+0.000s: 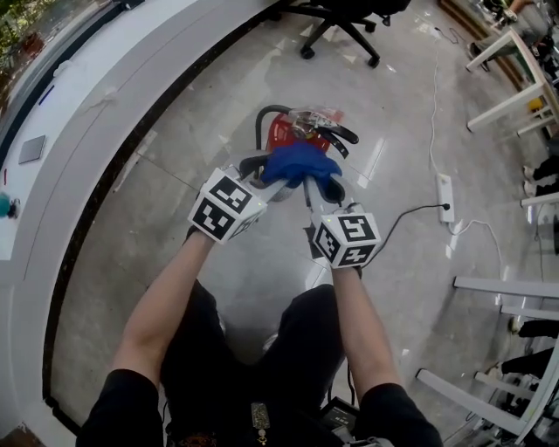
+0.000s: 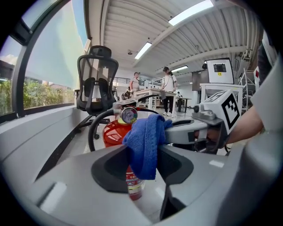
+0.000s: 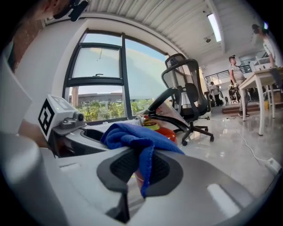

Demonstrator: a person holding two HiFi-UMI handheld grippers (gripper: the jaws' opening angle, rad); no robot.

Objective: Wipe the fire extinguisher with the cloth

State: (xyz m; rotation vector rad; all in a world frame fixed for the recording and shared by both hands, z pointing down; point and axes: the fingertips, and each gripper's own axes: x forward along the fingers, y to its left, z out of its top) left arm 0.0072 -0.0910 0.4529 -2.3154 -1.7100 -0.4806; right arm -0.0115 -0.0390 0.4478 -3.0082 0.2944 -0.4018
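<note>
The red fire extinguisher (image 1: 281,136) stands upright on the tiled floor (image 1: 218,262), at 12 o'clock from my hands. The blue cloth (image 1: 300,164) hangs bunched at its 6 o'clock edge; I cannot tell whether they touch. My right gripper (image 3: 140,170), at the cloth's 5 o'clock, pinches a fold tightly. My left gripper (image 2: 143,165), at 8 o'clock, stands wide, the cloth dangling loose between its jaws. A power strip (image 1: 445,196) lies at 3 o'clock, an office chair (image 1: 345,17) at 1.
</note>
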